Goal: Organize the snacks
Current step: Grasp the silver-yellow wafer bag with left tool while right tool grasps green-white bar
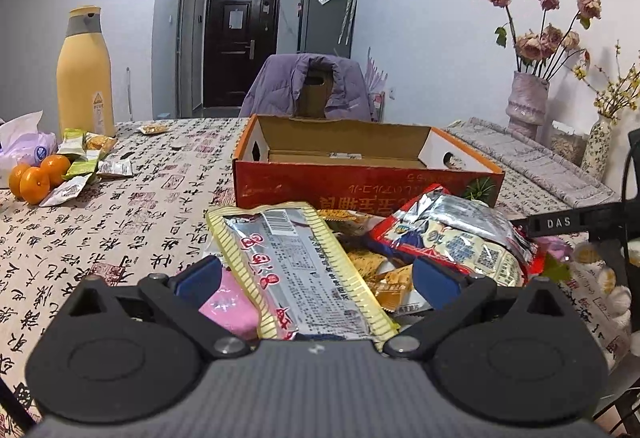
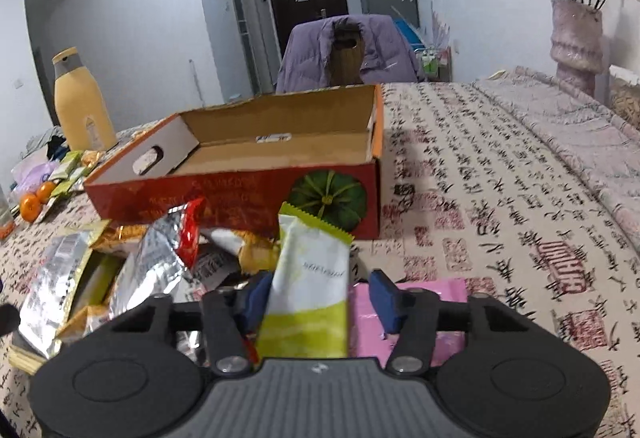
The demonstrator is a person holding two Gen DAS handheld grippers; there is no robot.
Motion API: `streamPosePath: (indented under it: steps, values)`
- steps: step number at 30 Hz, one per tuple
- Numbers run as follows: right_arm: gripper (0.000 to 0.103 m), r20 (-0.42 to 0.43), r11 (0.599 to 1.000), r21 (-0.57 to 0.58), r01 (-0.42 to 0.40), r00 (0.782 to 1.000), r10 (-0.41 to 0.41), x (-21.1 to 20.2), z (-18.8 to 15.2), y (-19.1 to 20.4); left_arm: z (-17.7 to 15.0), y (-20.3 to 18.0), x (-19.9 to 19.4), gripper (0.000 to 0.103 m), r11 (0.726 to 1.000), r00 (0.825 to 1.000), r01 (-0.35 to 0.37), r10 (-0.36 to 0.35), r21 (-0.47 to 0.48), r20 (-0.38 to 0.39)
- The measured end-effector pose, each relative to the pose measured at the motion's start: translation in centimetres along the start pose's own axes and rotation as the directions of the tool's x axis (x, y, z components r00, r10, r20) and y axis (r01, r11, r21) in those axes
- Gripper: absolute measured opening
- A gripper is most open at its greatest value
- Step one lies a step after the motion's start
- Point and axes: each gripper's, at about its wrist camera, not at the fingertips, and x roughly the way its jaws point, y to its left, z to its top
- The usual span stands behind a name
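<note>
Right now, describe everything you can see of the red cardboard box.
The red cardboard box is a shallow, open-topped carton with orange rim edging, plain brown inside, and oval handle cutouts in its end walls. Its red front carries printed text and a green pumpkin picture. It sits flat on the calligraphy-print tablecloth, apparently empty except for a small label on its floor. The snack pile lies against its front.

Box interior (image 2: 280,154): bare, open from above, frame centre.
Snack heap (image 2: 160,262): crowds the box's near wall, lower left.
Tablecloth (image 2: 500,198): clear, right half.
</note>
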Motion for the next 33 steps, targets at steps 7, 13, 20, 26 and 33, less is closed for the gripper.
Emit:
streamPosePath:
  steps: [7, 13, 20, 26, 33]
  values:
    - [0.051, 0.008, 0.995, -0.088, 0.046, 0.999, -0.045, -0.1, -0.7, 1.2, 0.1, 0.3, 1.2, 0.103, 1.0, 0.999, -0.023, 0.023, -0.003, -0.039]
    - [0.04, 0.01, 0.98, -0.181, 0.089, 0.996, -0.088, -0.5, -1.4, 2.8, 0.3, 0.8, 1.7, 0.103, 0.999, 0.998, -0.04, 0.039, -0.018, -0.058]
    - [0.037, 0.064, 0.982, -0.162, 0.094, 0.994, -0.084, -1.7, -1.6, 2.8, 0.6, 0.9, 2.1, 0.103, 0.998, 0.995, -0.053, 0.051, -0.024, -0.086]
    - [0.037, 0.148, 0.988, -0.121, 0.093, 0.986, -0.074, -3.6, -1.8, 2.8, 1.1, 0.6, 3.0, 0.103, 0.996, 0.989, -0.084, 0.08, -0.025, -0.123]
    - [0.038, 0.206, 0.993, -0.08, 0.083, 0.976, -0.065, -4.8, -1.8, 2.5, 1.6, -0.4, 4.8, 0.103, 0.989, 0.974, -0.147, 0.141, -0.021, -0.177]
